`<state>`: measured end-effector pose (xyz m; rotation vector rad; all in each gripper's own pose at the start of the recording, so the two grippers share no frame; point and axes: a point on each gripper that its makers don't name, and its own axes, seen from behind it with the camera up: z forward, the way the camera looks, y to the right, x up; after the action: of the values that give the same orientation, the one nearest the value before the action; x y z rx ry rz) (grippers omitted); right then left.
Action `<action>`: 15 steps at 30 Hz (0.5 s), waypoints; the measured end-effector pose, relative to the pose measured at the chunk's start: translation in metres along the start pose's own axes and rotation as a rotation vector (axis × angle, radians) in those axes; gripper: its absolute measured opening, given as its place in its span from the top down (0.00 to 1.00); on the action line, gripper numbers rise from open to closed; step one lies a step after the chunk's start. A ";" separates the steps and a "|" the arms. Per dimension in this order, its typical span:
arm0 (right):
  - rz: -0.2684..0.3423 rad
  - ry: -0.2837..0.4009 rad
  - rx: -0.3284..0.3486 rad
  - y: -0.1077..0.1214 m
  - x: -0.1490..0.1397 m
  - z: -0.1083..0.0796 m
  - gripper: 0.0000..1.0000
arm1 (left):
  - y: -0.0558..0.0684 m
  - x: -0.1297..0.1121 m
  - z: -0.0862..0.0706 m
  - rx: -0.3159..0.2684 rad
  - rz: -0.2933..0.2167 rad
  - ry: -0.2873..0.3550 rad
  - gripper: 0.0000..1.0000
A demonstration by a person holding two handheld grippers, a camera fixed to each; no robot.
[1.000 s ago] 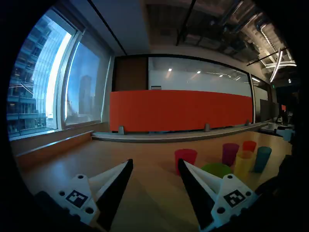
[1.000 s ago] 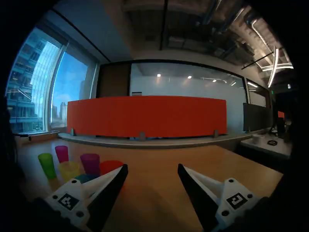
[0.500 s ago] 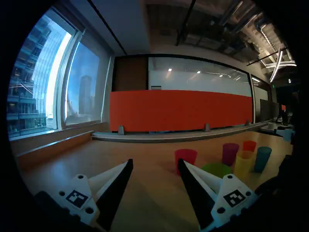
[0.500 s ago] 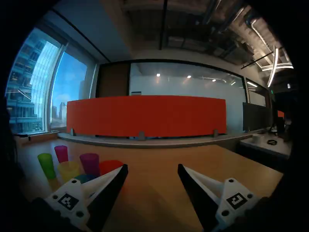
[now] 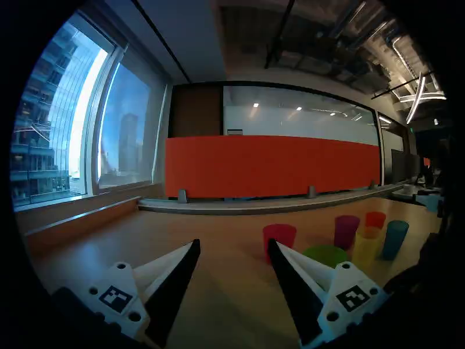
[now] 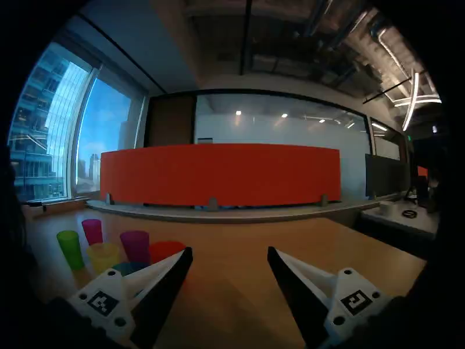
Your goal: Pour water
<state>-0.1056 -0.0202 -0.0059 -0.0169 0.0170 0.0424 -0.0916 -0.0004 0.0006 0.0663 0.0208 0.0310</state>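
Jaws of the left gripper (image 5: 232, 244) gaped wide and empty above the pale wooden tabletop (image 5: 174, 230); those of the right gripper (image 6: 229, 251) stood just as open, holding nothing. Six translucent plastic cups (image 6: 107, 256) clustered upright between the two grippers, well short of the tabletop's far edge: a red cup (image 5: 279, 234) just beyond the left gripper's right finger, then a green cup (image 5: 325, 253), yellow cup (image 5: 366, 247), purple cup (image 5: 346, 231), orange cup (image 5: 375, 219) and teal cup (image 5: 395, 238).
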 end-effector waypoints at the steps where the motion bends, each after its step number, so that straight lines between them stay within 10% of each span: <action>1: 0.000 0.000 0.000 0.000 0.000 0.000 0.00 | 0.000 0.000 0.000 0.000 0.000 0.000 0.14; 15: 0.000 0.000 0.000 0.000 0.001 -0.001 0.00 | 0.001 -0.001 -0.001 -0.001 0.000 0.000 0.15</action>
<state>-0.1050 -0.0206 -0.0069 -0.0168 0.0169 0.0425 -0.0923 0.0009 -0.0003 0.0657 0.0203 0.0313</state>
